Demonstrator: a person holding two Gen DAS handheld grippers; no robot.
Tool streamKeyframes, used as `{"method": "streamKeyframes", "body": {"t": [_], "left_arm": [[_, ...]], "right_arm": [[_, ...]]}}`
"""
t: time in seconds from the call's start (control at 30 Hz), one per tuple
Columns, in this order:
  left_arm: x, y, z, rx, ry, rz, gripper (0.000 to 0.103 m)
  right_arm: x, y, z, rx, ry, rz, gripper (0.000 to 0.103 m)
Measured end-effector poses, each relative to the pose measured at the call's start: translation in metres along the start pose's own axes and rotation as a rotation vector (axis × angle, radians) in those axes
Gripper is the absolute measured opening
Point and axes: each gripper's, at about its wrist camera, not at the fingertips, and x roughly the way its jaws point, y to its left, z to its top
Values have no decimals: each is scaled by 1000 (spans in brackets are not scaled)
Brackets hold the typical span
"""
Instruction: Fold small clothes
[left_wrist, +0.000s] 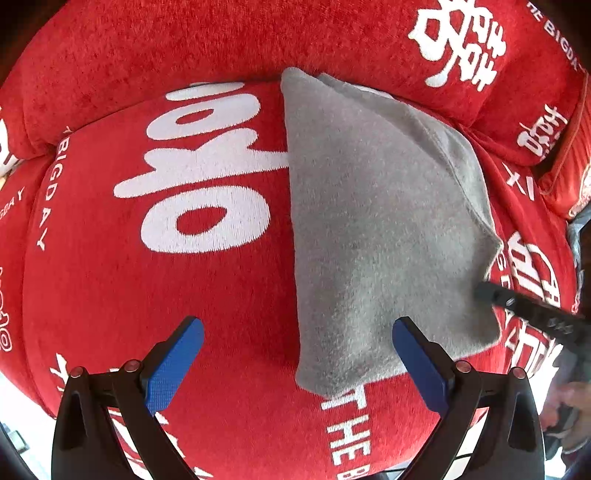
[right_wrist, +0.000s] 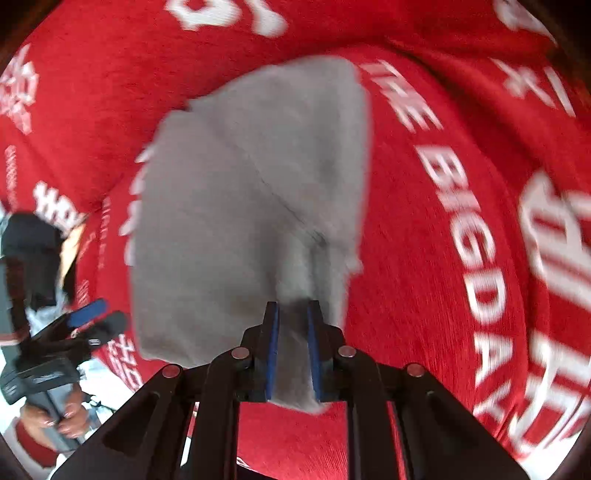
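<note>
On the left, the left tongs (left_wrist: 297, 363) hang with their blue pads spread wide and nothing between them, just above a red sofa cover (left_wrist: 147, 295) printed with white lettering. In the left wrist view the grey garment (left_wrist: 376, 229), a small fleecy piece, lies on the seat cushion from about 12 o'clock down to 5 o'clock of the frame, its near corner lying between the spread pads but not gripped.

Further right, at 3 o'clock in that view, a black finger of the right tongs (left_wrist: 524, 310) meets the garment's right edge. The right wrist view shows the hold plainly: the right tongs (right_wrist: 293, 350) are pressed together on a bunch of the grey cloth at 6 o'clock, with the rest of the garment spreading up towards 12 o'clock. That picture is blurred, so the tongs seem to be in motion.

The step in hand looks like a fold, with the right side being carried across. The next move probably calls for laying the pinched edge onto the far half with edges matched, while the left tongs pin the near corner so the cloth does not slide on the plush cover.
</note>
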Motion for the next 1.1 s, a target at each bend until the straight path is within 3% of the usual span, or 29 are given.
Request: {"method": "streamKeyframes", "body": {"t": [0.07,0.23,0.3,0.37,0.53,0.83,1.1], "left_arm": [[1,1,-4,21,12,-2,102],[-3,11,-19,42,31,-20,102],[-5,15,-26,50,41,-27,102],[-7,20,-31,51,45,-29,102],[-12,29,-43,67,63,-41,102],[-25,45,-57,90,53,-62,102],[-21,50,-60,86,56,-67,102]], "right_arm": [[-5,-10,-11,60,-12,29,16],[-21,-13,-34,120,-18,8,20],[-31,-4,-41,130,-42,2,39],[-35,8,-51,134,-58,5,45],[-37,37,-67,134,-66,32,46],[-27,86,-91,94,-48,44,63],[-22,93,-96,80,-18,51,69]]}}
